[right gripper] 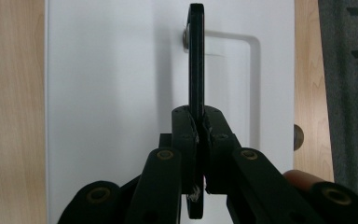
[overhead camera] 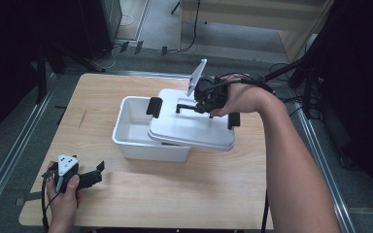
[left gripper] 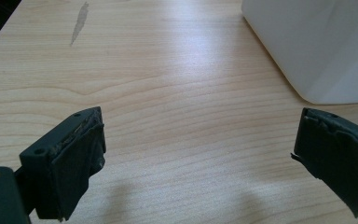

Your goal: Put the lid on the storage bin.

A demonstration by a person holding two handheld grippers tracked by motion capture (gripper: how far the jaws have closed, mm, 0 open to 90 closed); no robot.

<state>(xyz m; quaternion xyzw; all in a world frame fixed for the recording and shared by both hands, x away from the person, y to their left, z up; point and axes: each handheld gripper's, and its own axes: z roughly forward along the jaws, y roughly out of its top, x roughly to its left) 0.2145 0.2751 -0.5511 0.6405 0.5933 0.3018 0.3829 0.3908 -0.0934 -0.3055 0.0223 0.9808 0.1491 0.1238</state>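
A white plastic box (overhead camera: 138, 133) stands mid-table. Its white lid (overhead camera: 189, 128) lies askew over the box's right part, leaving the left of the box uncovered. The lid has black clips at its ends and a black handle (overhead camera: 184, 106) on top. My right gripper (overhead camera: 197, 107) is shut on that handle; in the right gripper view the thin black handle (right gripper: 196, 65) runs upright between the closed jaws over the lid (right gripper: 112, 93). My left gripper (overhead camera: 97, 171) rests open near the table's front left, with a corner of the box (left gripper: 317, 46) ahead to its right.
The wooden table (overhead camera: 126, 194) has bare room in front of the box and at the left. A grey smudge (left gripper: 79, 23) marks the wood at far left. Cables and a stand are on the floor beyond the far edge.
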